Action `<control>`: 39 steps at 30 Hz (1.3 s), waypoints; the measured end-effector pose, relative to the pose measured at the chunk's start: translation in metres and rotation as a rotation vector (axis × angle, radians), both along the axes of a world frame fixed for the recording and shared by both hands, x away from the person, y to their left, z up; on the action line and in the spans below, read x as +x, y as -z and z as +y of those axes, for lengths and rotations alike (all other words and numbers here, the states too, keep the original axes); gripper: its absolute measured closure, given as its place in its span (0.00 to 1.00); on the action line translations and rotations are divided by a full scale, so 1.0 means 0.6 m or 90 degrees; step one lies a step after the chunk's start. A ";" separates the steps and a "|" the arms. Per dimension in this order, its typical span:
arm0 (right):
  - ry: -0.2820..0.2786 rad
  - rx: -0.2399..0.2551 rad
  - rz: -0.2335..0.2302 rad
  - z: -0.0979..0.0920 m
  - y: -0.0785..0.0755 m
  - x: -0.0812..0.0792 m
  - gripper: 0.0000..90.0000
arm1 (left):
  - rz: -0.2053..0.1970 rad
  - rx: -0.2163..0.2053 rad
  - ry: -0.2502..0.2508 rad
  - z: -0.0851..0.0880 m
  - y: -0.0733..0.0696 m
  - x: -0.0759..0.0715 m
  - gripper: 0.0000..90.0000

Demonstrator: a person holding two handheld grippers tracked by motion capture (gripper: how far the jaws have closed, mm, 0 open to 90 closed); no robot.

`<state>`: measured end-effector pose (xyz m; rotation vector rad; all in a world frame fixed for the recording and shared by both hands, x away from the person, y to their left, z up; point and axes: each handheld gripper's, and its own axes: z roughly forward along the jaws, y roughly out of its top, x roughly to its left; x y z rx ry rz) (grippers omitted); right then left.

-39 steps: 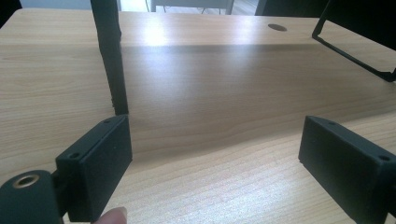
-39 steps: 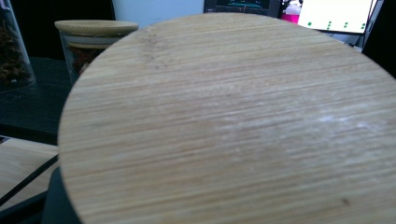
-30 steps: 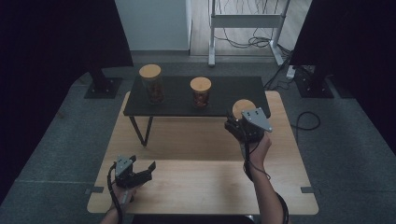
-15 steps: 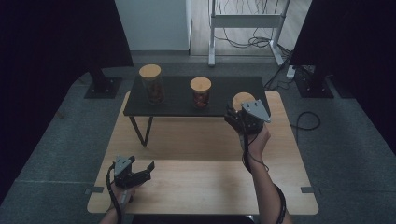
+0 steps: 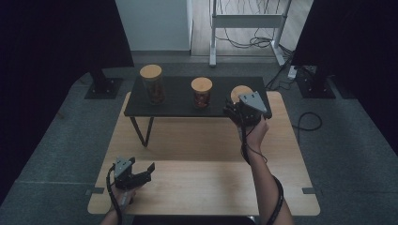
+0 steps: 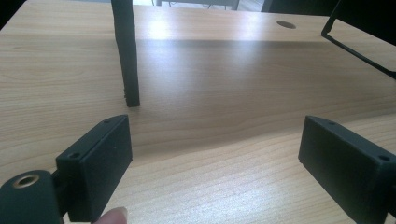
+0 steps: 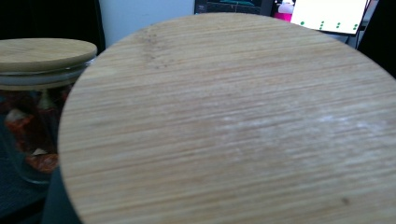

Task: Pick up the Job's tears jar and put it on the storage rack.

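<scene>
Wood-grain tabletop runs across the bottom of the high view, pale, matte and flat. Left gripper sits at lower left, low over it, jaws spread wide with nothing between them; in the left gripper view the two black blocky jaws frame bare board and one thin black leg of the shelf.

Mid frame, right of centre: right gripper, forearm reaching up from the bottom edge. Jaws look closed on the right-hand jar; the grip itself is hidden by the gripper body, but the bamboo lid sits right against its camera, round, flat, fine straight grain, a pale scuffed patch at right. So this jar is at the right end of the low black shelf, directly ahead of that gripper, long axis upright. I can't tell whether it stands on the shelf or is lifted off it.

Further back on the shelf: middle jar, clear glass with reddish contents, just left of the held one; far jar at the left end, taller. Same bamboo lids.

Judgement: right hand is far nearer; placing comes down to keeping the jar upright and clear of the middle jar.
</scene>
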<state>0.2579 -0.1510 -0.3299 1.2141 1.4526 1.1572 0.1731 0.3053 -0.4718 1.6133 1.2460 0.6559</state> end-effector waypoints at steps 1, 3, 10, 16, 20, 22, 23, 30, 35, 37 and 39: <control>-0.001 0.000 0.001 -0.001 0.000 0.003 0.28 | 0.000 -0.001 -0.001 0.001 0.000 0.000 0.10; -0.001 -0.001 0.005 -0.001 -0.001 0.010 0.28 | 0.000 -0.002 -0.004 0.002 0.000 -0.001 0.10; 0.001 -0.007 0.017 -0.003 -0.001 0.035 0.28 | 0.000 -0.001 -0.008 0.004 0.000 -0.002 0.10; 0.006 -0.006 0.023 -0.003 -0.001 0.049 0.28 | 0.001 -0.002 -0.015 0.006 0.000 -0.004 0.10; 0.008 -0.005 0.025 -0.002 -0.002 0.056 0.28 | 0.001 -0.003 -0.016 0.006 0.000 -0.004 0.10; 0.008 -0.005 0.026 -0.001 -0.002 0.059 0.28 | 0.001 -0.003 -0.017 0.007 0.000 -0.004 0.10; 0.009 -0.006 0.027 -0.001 -0.002 0.061 0.28 | 0.001 -0.003 -0.017 0.007 0.000 -0.004 0.10; 0.013 -0.003 0.031 -0.001 -0.001 0.068 0.28 | 0.002 -0.004 -0.020 0.009 0.001 -0.004 0.10; 0.016 -0.004 0.031 -0.002 0.000 0.071 0.28 | 0.002 -0.004 -0.019 0.008 0.001 -0.004 0.10; 0.016 -0.006 0.031 -0.001 0.000 0.072 0.28 | 0.002 -0.003 -0.019 0.008 0.001 -0.003 0.10; 0.017 -0.008 0.032 0.000 -0.001 0.075 0.28 | 0.003 -0.003 -0.019 0.008 0.001 -0.003 0.10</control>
